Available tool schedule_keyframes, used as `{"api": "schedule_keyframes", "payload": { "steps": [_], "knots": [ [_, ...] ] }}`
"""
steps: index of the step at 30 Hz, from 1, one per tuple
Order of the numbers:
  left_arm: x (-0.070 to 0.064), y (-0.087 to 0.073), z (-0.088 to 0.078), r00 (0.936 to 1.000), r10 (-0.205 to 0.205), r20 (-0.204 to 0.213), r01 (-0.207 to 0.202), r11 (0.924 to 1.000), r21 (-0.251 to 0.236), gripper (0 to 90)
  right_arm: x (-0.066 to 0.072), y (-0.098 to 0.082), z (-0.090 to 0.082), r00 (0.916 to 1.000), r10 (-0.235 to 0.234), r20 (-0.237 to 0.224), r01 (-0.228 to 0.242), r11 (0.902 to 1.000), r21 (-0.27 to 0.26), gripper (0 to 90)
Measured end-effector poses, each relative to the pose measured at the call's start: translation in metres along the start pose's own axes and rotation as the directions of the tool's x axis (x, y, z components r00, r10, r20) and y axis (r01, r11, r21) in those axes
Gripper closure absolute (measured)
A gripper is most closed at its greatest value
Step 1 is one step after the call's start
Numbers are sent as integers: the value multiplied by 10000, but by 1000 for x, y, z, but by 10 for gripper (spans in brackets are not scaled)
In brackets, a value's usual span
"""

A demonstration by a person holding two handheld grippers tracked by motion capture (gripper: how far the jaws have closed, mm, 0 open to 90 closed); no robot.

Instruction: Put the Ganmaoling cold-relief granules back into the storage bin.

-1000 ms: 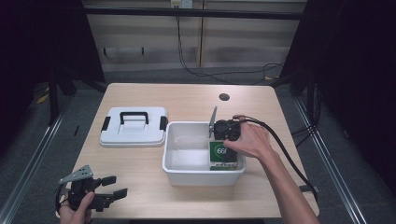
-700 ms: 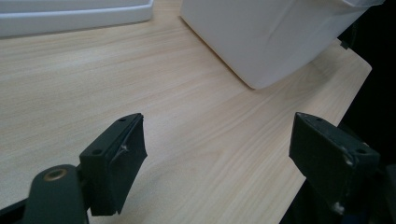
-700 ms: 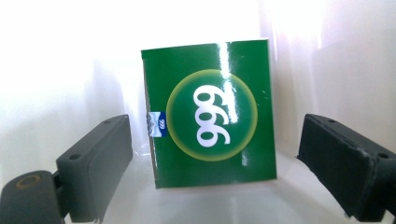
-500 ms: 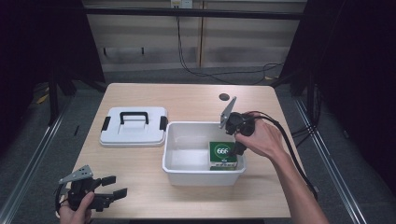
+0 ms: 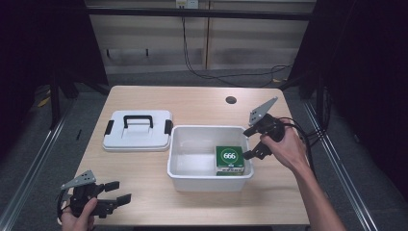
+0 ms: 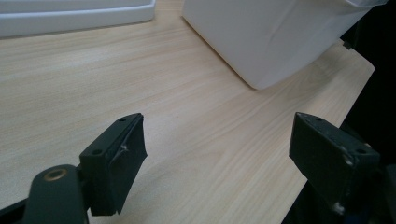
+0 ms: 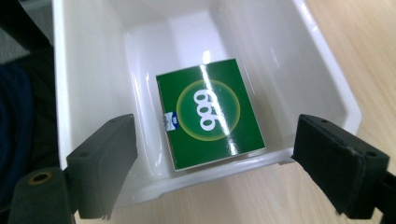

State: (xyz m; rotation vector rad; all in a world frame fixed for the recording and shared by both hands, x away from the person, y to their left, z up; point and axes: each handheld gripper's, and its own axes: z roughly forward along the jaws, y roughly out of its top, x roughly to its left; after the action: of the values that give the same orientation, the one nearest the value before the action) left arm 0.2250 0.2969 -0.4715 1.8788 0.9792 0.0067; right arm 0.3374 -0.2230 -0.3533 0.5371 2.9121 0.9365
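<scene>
Box (image 5: 229, 160): lay flat in the bin (image 5: 192, 179), at its right end.
Right gripper (image 5: 252, 142): jaws wide, empty, beside the bin.
Left gripper (image 5: 117, 192): open, idle.
Lid (image 5: 137, 131): off; probably next.

A lab-like recording bay: bare wooden table (image 5: 192, 103), black curtains (image 5: 365, 72), trailing floor cables (image 5: 226, 77).

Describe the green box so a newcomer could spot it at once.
On the light wooden table stands an open white plastic bin. The flat green box lies inside at its right end, marked 666 in a white circle; it's the only coloured item.
</scene>
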Motion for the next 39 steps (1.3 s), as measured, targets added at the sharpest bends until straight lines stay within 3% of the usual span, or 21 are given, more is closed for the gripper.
{"api": "schedule_keyframes", "payload": {
  "steps": [4,6,12,16,19,21,22,23,27,31,32,33,34,35,36,39],
  "knots": [
    [0,0,0,10000,16,-22,-16,10000,1,186,2,-7,-10,9992,364,192,-351,9975,-612,132],
    [0,0,-1,10000,1,-33,-1,10000,-25,186,5,-15,-18,9974,534,484,-469,9910,-1254,134],
    [0,0,0,10000,26,-8,-26,10000,-3,186,12,-37,-21,9902,1033,941,-854,9804,-1775,136],
    [0,0,-1,10000,7,-24,-7,10000,-3,186,20,-65,-21,9755,1726,1366,-1378,9628,-2324,142],
    [0,0,0,10000,19,-18,-19,10000,5,186,23,-76,-22,9722,1908,1355,-1517,9547,-2560,142],
    [0,0,-1,10000,-2,-52,2,10000,-10,186,31,-93,-25,9643,2207,1462,-1698,9395,-2976,138],
    [0,0,-1,10000,-2,-52,2,10000,-10,186,31,-93,-25,9643,2207,1462,-1698,9395,-2976,138],
    [0,0,0,10000,-13,-59,13,10000,8,186,35,-105,-26,9548,2491,1623,-1858,9261,-3282,137],
    [0,0,-1,10000,-15,-68,15,10000,-5,186,42,-125,-24,9387,2921,1831,-2134,9094,-3570,133],
    [0,0,-1,10000,-52,23,52,10000,-41,186,48,-144,-19,9288,3307,1671,-2493,8915,-3783,134],
    [0,0,-1,10000,-52,23,52,10000,-41,186,48,-144,-19,9288,3307,1671,-2493,8915,-3783,134],
    [0,0,-1,10000,-14,-27,14,10000,-25,186,50,-153,-16,9208,3441,1836,-2545,8868,-3858,132],
    [0,0,-1,10000,-14,-27,14,10000,-25,186,50,-153,-16,9208,3441,1836,-2545,8868,-3858,132],
    [-1,0,-1,10000,-41,-73,41,10000,14,186,52,-161,-12,9131,3627,1864,-2670,8773,-3988,131],
    [0,0,-1,10000,11,-99,-11,10000,10,187,53,-164,-11,9080,3710,1948,-2719,8754,-3997,131],
    [-1,0,-2,10000,30,-45,-30,10000,-12,190,55,-175,-4,9057,3772,1937,-2836,8785,-3844,131]
  ]
}}
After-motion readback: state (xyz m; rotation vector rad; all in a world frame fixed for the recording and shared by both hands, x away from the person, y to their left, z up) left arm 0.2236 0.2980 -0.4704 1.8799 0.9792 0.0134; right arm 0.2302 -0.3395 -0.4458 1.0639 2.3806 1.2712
